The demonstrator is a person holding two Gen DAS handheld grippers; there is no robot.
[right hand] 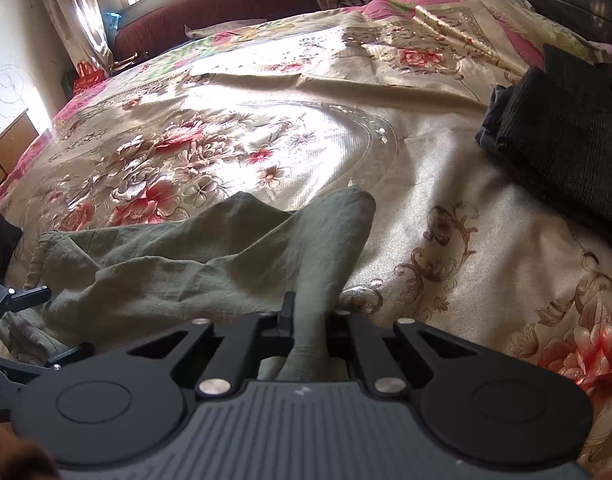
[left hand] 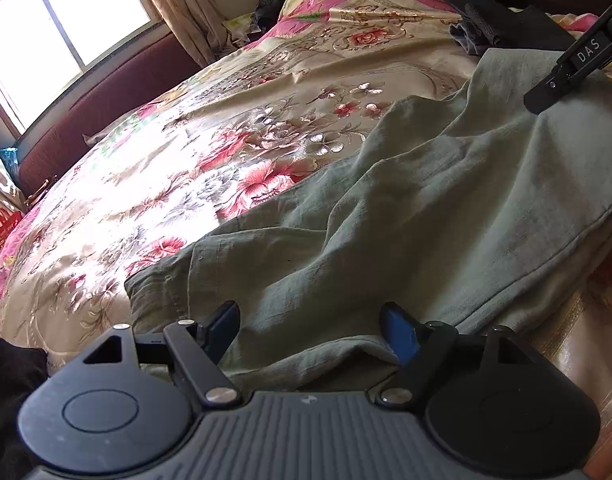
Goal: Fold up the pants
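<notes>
Where sun falls, floral bedspread (right hand: 234, 92).

A wide bed (right hand: 446, 184) is covered by a beige satin bedspread (left hand: 178, 184) printed with red and pink flowers, and strong sunlight is thrown across its middle. A dark red upholstered bench (left hand: 106, 92) is set along the far side beneath a bright window (left hand: 62, 28). Beige curtains (left hand: 178, 4) are hung beside the window. A pale wall (right hand: 10, 40) and a wooden cabinet (right hand: 10, 144) are seen at the left of the right wrist view. Dark folded clothes (right hand: 566, 136) are piled on the bed.
</notes>
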